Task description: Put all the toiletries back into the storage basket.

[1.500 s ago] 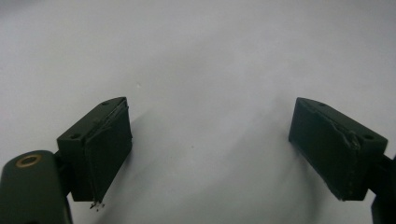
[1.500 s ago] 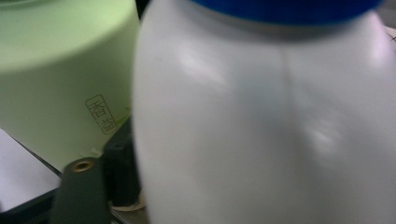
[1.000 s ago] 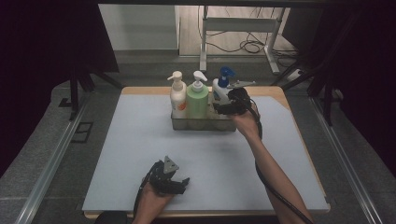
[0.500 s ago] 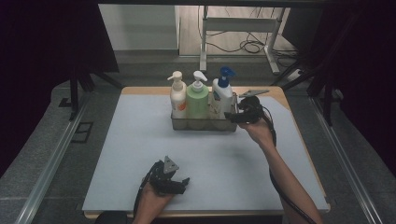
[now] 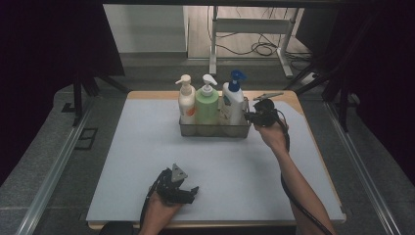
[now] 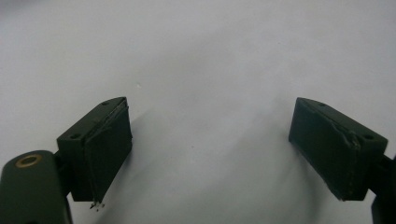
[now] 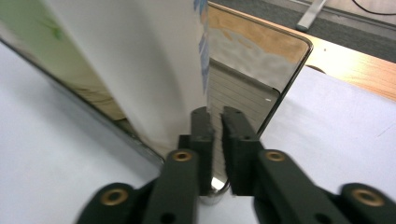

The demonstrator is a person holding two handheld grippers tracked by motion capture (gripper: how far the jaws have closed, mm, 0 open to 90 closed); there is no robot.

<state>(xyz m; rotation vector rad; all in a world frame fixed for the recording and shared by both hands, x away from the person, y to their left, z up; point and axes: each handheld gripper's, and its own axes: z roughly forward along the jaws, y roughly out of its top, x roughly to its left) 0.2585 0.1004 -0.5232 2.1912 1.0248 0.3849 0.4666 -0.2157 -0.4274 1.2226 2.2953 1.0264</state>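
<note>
On the grey table [image 5: 147, 147], the right hand-held gripper [image 7: 217, 122] has just clamped the metal caddy's [image 5: 215, 130] end wall.

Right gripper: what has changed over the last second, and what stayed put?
The right gripper came off the blue-capped bottle, dropped to the right end of the metal basket, and its jaws have just been closing; they now pinch the basket's end wall. The left gripper rests open on the table mat, unmoved. The three bottles stand as before.
</note>
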